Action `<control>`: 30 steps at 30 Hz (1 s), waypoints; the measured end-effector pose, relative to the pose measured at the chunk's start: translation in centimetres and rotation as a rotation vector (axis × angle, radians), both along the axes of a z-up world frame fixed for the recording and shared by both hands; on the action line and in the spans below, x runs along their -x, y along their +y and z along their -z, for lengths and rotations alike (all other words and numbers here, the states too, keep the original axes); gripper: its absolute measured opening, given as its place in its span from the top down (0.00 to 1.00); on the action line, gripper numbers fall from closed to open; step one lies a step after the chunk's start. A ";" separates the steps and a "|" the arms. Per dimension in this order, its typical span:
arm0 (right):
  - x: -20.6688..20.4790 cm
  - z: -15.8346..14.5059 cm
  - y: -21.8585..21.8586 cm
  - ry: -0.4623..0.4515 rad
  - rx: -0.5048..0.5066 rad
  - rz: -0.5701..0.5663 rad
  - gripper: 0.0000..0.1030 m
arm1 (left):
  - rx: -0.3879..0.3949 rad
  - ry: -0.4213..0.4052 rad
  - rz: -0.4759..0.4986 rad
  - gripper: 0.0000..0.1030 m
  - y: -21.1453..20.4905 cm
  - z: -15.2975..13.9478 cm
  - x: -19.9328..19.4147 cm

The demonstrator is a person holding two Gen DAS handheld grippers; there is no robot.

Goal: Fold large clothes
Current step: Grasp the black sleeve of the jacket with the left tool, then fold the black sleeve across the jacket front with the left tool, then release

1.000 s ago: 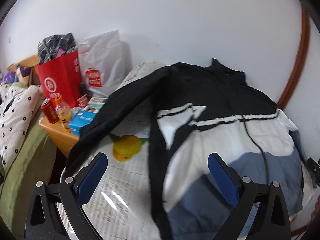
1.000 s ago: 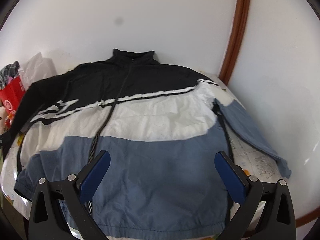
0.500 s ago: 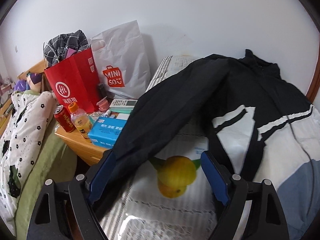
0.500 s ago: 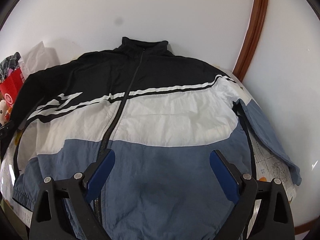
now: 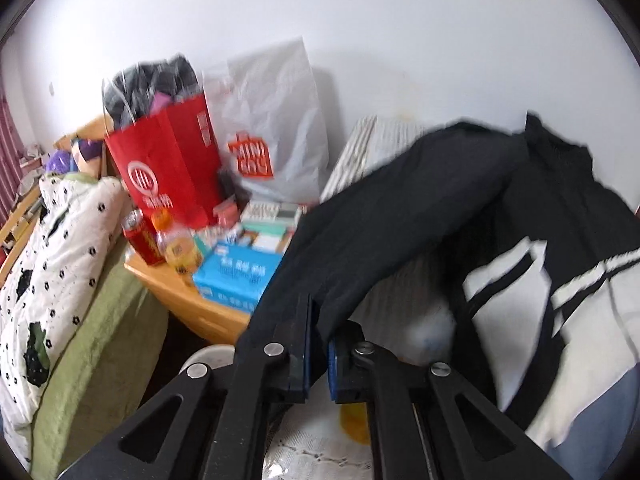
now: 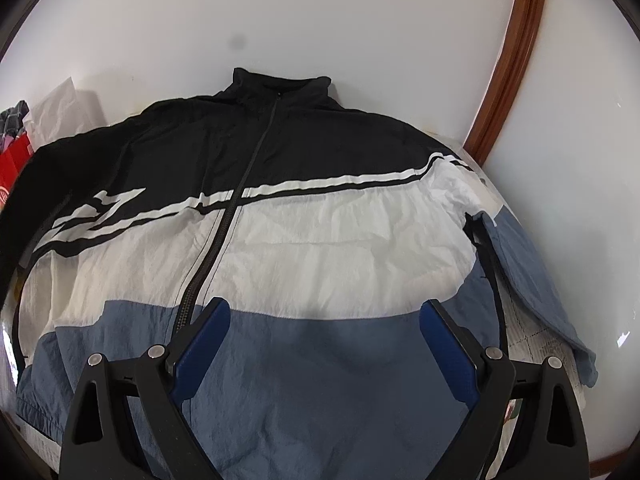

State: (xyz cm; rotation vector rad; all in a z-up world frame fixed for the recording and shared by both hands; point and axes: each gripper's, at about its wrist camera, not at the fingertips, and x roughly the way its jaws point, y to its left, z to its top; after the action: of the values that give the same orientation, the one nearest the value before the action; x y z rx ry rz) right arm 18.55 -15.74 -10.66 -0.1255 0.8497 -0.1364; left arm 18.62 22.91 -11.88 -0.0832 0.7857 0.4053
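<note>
A black, white and blue zip jacket (image 6: 320, 248) lies spread front-up on the table, collar at the wall. My right gripper (image 6: 324, 344) is open and empty, hovering over the blue lower part of the jacket. My left gripper (image 5: 318, 344) is shut on the jacket's black left sleeve (image 5: 384, 232) near its cuff end and holds it lifted off the table. The jacket body (image 5: 580, 300) shows at the right of the left wrist view. The blue right sleeve (image 6: 536, 280) lies flat along the table's right edge.
A wooden nightstand (image 5: 176, 300) left of the table holds a red paper bag (image 5: 168, 176), a white plastic bag (image 5: 276, 128), a can, a bottle and a blue box (image 5: 236, 276). A bed with a patterned quilt (image 5: 52, 264) is at far left. A brown door frame (image 6: 508, 60) stands at right.
My left gripper has moved left and down to the black sleeve and closed on it, lifting it. My right gripper has edged closer over the jacket, still open.
</note>
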 end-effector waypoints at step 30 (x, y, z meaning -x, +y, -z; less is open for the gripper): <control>1.3 0.8 -14.0 -0.022 -0.046 0.137 0.08 | 0.035 0.010 0.479 0.94 -27.3 -2.6 -9.7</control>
State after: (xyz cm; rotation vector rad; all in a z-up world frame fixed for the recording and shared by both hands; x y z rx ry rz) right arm 17.22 -29.73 -11.45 -0.0229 0.8393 -0.2465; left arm 28.37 -4.37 -9.25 0.0745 0.7939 -0.0617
